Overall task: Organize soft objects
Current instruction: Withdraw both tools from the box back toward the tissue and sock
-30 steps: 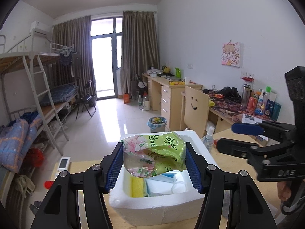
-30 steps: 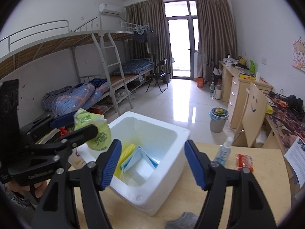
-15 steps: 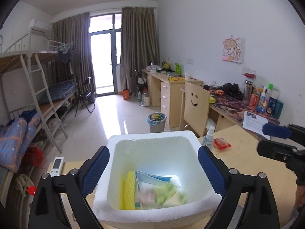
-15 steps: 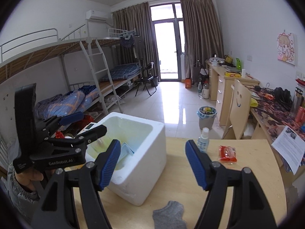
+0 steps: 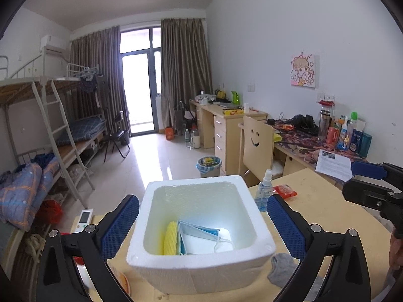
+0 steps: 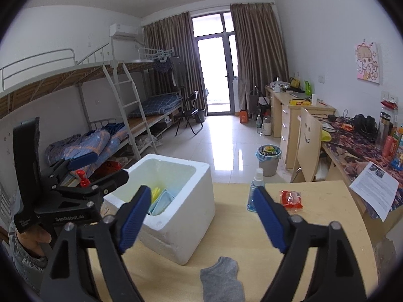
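Observation:
A white foam box stands on the wooden table; it also shows in the right wrist view. Inside lie a yellow sponge, a blue face mask and a white pack. My left gripper is open and empty, its fingers on either side of the box above the rim; it shows in the right wrist view. My right gripper is open and empty, right of the box, above a grey sock, also seen in the left wrist view.
A spray bottle and a red snack packet stand on the table behind the box. A white remote lies at the table's left edge. A paper sheet hangs over a desk to the right.
My left gripper opened and dropped the green tissue pack into the box; the pack is not visible now. My right gripper pulled back to the right of the box, bringing the sock into view.

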### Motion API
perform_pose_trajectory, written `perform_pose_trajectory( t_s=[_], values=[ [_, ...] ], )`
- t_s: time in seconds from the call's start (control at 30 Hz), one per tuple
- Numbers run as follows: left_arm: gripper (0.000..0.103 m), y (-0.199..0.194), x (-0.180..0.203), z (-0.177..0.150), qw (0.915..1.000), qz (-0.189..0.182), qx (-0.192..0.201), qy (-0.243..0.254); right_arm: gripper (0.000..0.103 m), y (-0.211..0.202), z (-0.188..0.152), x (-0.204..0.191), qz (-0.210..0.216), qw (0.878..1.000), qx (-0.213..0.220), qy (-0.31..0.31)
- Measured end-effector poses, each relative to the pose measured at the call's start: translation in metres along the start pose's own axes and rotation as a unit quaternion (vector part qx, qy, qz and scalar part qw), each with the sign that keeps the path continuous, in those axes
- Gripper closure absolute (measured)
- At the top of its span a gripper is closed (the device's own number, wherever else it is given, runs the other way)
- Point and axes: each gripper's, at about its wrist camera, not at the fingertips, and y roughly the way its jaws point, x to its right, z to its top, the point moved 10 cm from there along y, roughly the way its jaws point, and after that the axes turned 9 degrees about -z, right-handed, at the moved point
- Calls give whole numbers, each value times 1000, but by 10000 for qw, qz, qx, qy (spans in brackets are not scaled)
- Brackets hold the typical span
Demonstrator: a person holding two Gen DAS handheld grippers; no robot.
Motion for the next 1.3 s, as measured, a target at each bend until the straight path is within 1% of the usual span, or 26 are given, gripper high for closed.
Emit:
perform_pose_trajectory(
  t_s=[0.03,0.1,0.3,0.47,0.73,1.0,1.3],
  values=[
    [1,-4,2,0,10000,19,15,2,3,-4,0,1,7,10000,30,20],
    [1,-14,2,-2,9999,131,49,-47,1,-15,0,4,-8,9999,136,68],
    [1,-47,17,-2,9996,166,210,10,1,-44,-4,4,-49,9996,292,0],
    [1,-69,30,-6,9995,133,299,36,1,-63,-15,-4,-55,9995,286,-129],
    [1,-103,42,-16,9988,184,451,48,1,-104,-29,-19,23,9985,450,-295],
    [1,-127,49,-30,9982,158,576,7,1,-125,-51,-30,53,9978,490,-438],
    [1,-155,59,-44,9972,90,749,-11,1,-147,-64,-38,117,9970,632,-435]
  ],
)
